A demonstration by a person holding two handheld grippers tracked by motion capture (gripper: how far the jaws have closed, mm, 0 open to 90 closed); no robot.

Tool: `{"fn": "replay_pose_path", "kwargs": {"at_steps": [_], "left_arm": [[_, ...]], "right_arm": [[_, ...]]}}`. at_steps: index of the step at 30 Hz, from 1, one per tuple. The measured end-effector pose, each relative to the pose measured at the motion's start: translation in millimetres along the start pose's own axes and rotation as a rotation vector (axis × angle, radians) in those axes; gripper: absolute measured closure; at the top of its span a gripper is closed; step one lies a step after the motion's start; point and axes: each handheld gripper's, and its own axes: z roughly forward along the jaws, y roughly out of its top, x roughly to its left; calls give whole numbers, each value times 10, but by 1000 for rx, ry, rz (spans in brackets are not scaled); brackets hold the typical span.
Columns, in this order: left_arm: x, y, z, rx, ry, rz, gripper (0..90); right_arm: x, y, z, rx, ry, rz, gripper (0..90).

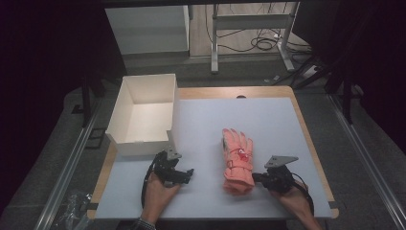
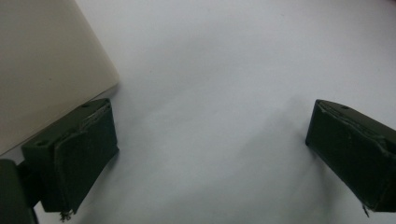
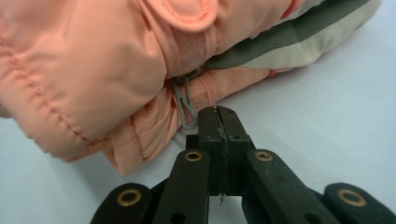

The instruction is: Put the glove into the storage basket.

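We see the salmon-pink glove (image 1: 237, 160) lying flat on the pale table mat (image 1: 268, 120), right of centre, fingers pointing away from us and cuff towards us. Our right gripper (image 1: 255, 178) sits at the cuff's right edge with its jaws pressed fully together, tips just beside the small grey clip (image 3: 186, 100), nothing visibly pinched. Our left gripper (image 1: 189, 173) rests well apart on the mat, jaws spread wide and empty, near the white box (image 1: 125, 108).

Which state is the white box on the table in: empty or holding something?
Empty. The high view shows the white box open-topped, with bare white floor inside.
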Motion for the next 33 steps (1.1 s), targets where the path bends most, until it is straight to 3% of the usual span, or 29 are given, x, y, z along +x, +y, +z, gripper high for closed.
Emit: {"fn": "replay_pose_path", "kwargs": {"at_steps": [15,33], "left_arm": [[0,0,0,0,0,0,20],[1,0,0,0,0,1,20]], "right_arm": [[100,116,205,-7,11,-8,885],[154,396,515,-15,-16,0,884]]}}
